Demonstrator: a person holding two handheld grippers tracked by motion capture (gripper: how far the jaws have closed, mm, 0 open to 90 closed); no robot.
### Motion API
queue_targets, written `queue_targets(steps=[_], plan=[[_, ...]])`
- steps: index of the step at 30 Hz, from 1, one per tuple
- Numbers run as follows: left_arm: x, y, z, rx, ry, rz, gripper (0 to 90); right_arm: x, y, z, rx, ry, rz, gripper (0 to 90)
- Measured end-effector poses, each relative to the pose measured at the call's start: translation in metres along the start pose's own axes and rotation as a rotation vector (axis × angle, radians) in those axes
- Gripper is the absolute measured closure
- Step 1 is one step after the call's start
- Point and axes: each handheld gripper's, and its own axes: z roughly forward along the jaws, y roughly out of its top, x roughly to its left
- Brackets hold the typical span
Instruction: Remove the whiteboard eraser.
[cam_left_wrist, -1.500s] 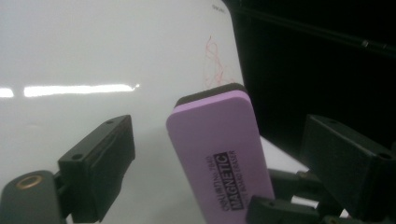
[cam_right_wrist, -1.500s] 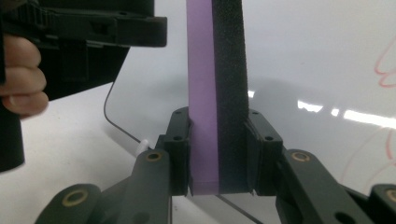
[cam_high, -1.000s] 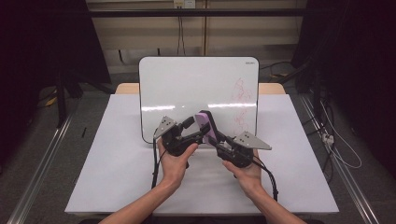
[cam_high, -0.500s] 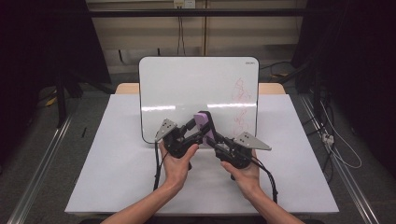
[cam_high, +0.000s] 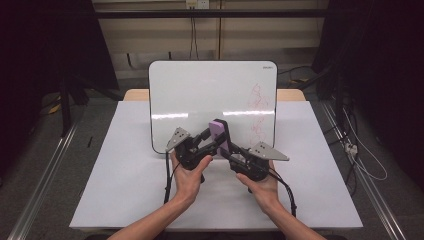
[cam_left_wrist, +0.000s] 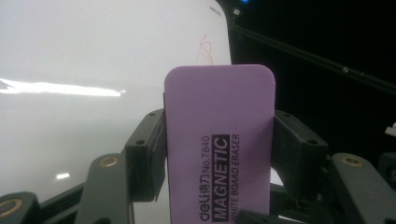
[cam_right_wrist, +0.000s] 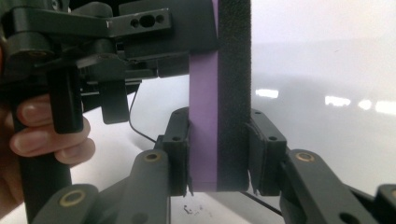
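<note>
A purple magnetic whiteboard eraser (cam_high: 220, 134) is held upright in the air between both grippers, in front of the whiteboard (cam_high: 200, 95). My left gripper (cam_high: 212, 139) is shut on it: in the left gripper view its jaws have just closed onto the two long edges of the eraser (cam_left_wrist: 219, 149). My right gripper (cam_high: 228, 148) grips it from the other side, across the purple body and black felt (cam_right_wrist: 219, 116). Its jaws have just been opening a little, but the pads (cam_right_wrist: 180, 154) still lie against the eraser.
The whiteboard leans upright at the back of the white table sheet (cam_high: 125, 175), with red scribbles (cam_high: 260, 110) on its right part. Dark floor and metal rails flank the table. Cables trail from both grippers toward the person.
Both hands stay where they were, with the eraser in the same spot. The left gripper's jaws have drawn in onto the eraser.
</note>
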Motion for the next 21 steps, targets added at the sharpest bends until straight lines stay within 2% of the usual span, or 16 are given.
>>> queue_targets(steps=[2,3,6,7,9,11,12,13,14,15,16,17,21], plan=[[0.001,0.001,0.000,0.005,0.002,0.015,41.1,0.000,0.000,0.000,0.002,-0.001,0.002,59.8],[0.002,0.001,0.000,0.006,0.005,0.010,41.2,0.000,0.000,-0.001,0.006,-0.002,-0.017,55.7],[0.005,0.004,-0.002,0.008,0.014,0.007,41.2,0.000,0.000,-0.001,0.014,0.006,-0.007,51.6],[0.006,0.005,-0.002,0.006,0.014,0.009,41.2,0.000,-0.001,-0.001,0.024,0.003,-0.012,44.5],[0.007,0.009,-0.004,0.011,0.026,0.031,41.2,0.000,-0.001,-0.002,0.043,0.001,-0.008,38.7],[0.008,0.011,-0.005,0.015,0.024,0.023,41.2,-0.002,-0.001,-0.003,0.062,0.010,-0.014,31.8],[0.009,0.012,-0.007,0.016,0.026,0.023,41.2,-0.002,-0.001,-0.003,0.062,0.010,-0.014,31.8],[0.010,0.013,-0.008,0.017,0.035,0.033,41.2,-0.002,0.000,-0.004,0.079,0.003,-0.014,27.1],[0.011,0.014,-0.009,0.023,0.032,0.049,41.2,-0.004,0.001,-0.008,0.100,-0.011,-0.041,23.0],[0.011,0.015,-0.011,0.028,0.037,0.060,41.2,-0.007,0.002,-0.010,0.109,-0.008,-0.039,20.2],[0.012,0.016,-0.011,0.032,0.040,0.062,41.2,-0.007,0.002,-0.010,0.109,-0.008,-0.039,20.2],[0.014,0.017,-0.012,0.053,0.033,0.072,41.2,-0.010,0.003,-0.015,0.135,-0.047,-0.067,16.5],[0.018,0.018,-0.014,0.079,0.034,0.081,41.2,-0.016,0.004,-0.024,0.137,-0.067,-0.077,14.9]])
